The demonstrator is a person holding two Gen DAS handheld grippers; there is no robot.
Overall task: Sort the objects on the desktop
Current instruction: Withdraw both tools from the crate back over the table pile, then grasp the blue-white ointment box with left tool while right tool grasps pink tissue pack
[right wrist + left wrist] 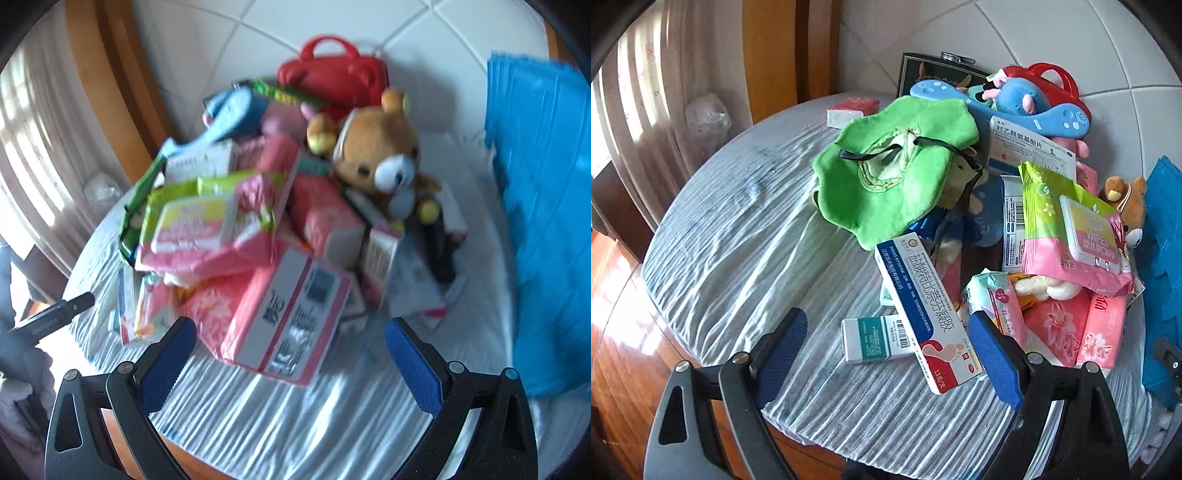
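Note:
A heap of objects lies on a round table covered with a white ribbed cloth (738, 229). In the left wrist view my left gripper (886, 350) hangs open above a long blue-and-white medicine box (923, 310) and a small teal-and-white box (875, 338), touching neither. A green plush hat (886, 173), a wipes pack (1071, 229) and pink tissue packs (1082, 328) lie beyond. In the blurred right wrist view my right gripper (291, 354) is open over a pink-and-white box (291, 321), with a brown teddy bear (376, 155) and a red toy case (332, 74) behind.
A blue bag (543, 206) stands at the table's right side. A red-and-white box (853, 110) lies alone at the far edge. Wooden floor (613, 314) shows left of the table, a curtain (646, 110) beyond it. The left gripper's tip (62, 310) shows in the right wrist view.

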